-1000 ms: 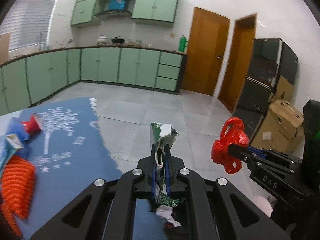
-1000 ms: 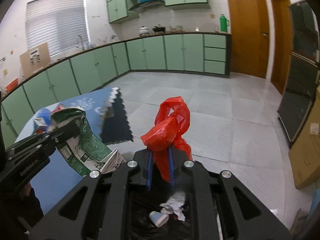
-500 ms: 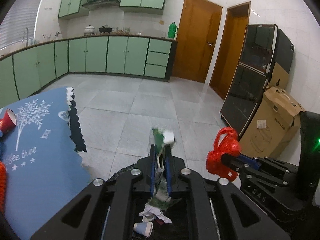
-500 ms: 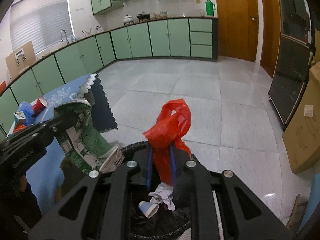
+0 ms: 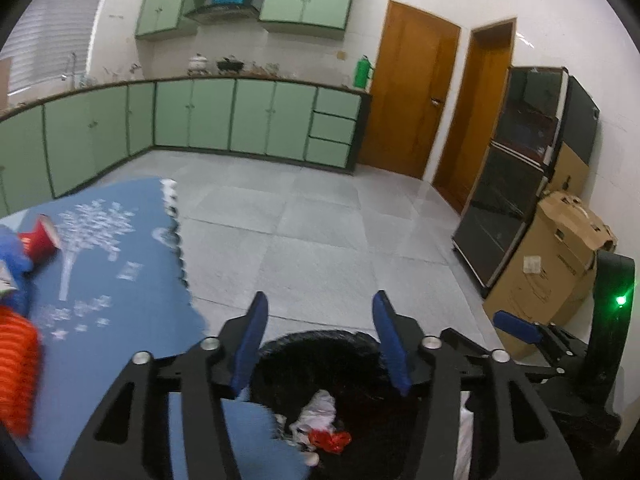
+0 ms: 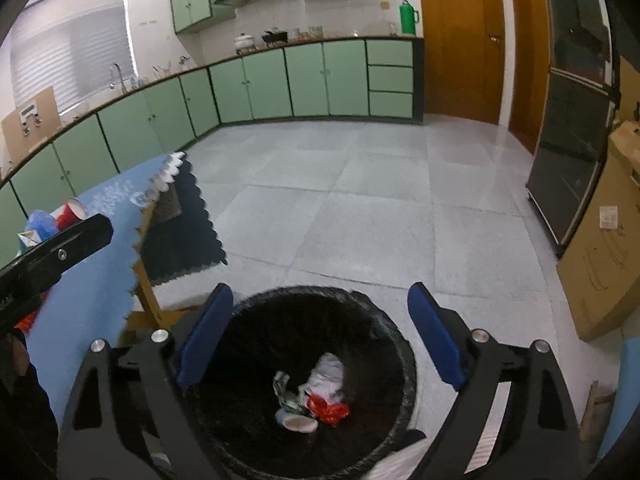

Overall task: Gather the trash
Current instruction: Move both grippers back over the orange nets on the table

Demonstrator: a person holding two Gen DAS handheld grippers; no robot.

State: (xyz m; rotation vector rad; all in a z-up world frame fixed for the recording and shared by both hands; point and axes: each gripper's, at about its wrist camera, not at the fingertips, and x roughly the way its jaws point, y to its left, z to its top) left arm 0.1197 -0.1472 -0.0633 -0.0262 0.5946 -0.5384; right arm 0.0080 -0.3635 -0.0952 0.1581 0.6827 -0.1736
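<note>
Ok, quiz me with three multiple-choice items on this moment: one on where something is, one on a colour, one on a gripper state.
1. Where does the crumpled red plastic bag lie?
A. on the blue tablecloth
B. inside the black-lined round trash bin
C. on the grey floor tiles

2. What colour is the paper cup lying on the blue snowflake-print tablecloth?
A. red
B. green
C. yellow

3. How do the two grippers stand?
A. both shut on trash
B. left shut, right open
C. both open and empty

Answers:
1 B, the right wrist view shows the bag at the bin's bottom beside white crumpled paper.
2 A, the cup shows red at the table's far end.
3 C, the left gripper and right gripper show blue pads spread wide with nothing between them.
</note>
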